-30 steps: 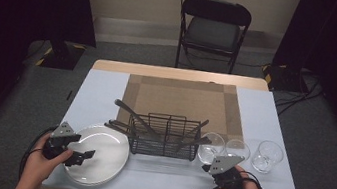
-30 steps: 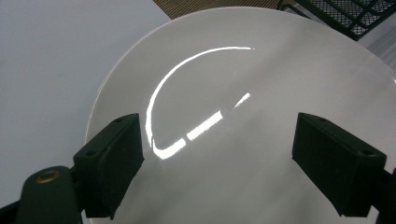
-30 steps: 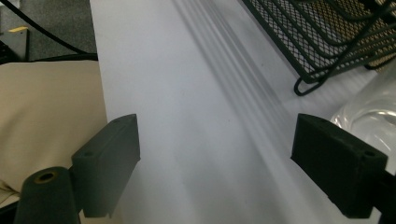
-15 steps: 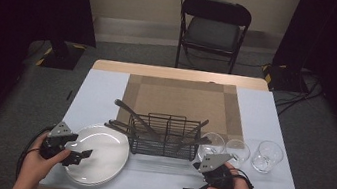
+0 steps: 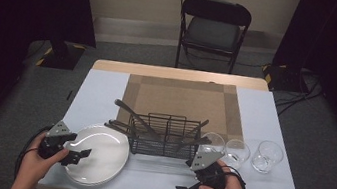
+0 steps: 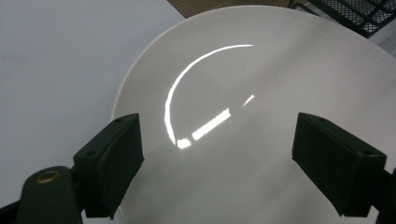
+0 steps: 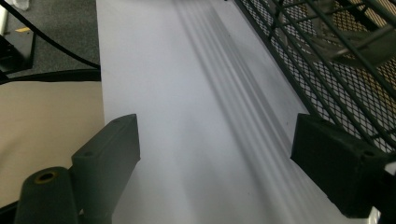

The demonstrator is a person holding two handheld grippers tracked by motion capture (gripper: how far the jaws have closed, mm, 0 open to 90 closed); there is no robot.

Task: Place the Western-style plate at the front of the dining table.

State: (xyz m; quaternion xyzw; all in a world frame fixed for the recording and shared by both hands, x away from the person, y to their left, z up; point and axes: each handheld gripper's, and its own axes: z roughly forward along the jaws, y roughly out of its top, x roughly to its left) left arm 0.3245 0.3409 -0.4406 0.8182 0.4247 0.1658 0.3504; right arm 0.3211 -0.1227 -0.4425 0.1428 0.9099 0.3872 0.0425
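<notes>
Your left gripper (image 5: 77, 154) hangs wide open over the white plate (image 5: 102, 150) (right gripper (image 5: 192, 185) open too), so a careless bump could chip it.

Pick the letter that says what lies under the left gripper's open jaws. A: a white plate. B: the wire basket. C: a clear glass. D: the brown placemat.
A: in the left gripper view the left gripper has its jaws spread wide over the glossy white plate, clamping nothing.
</notes>
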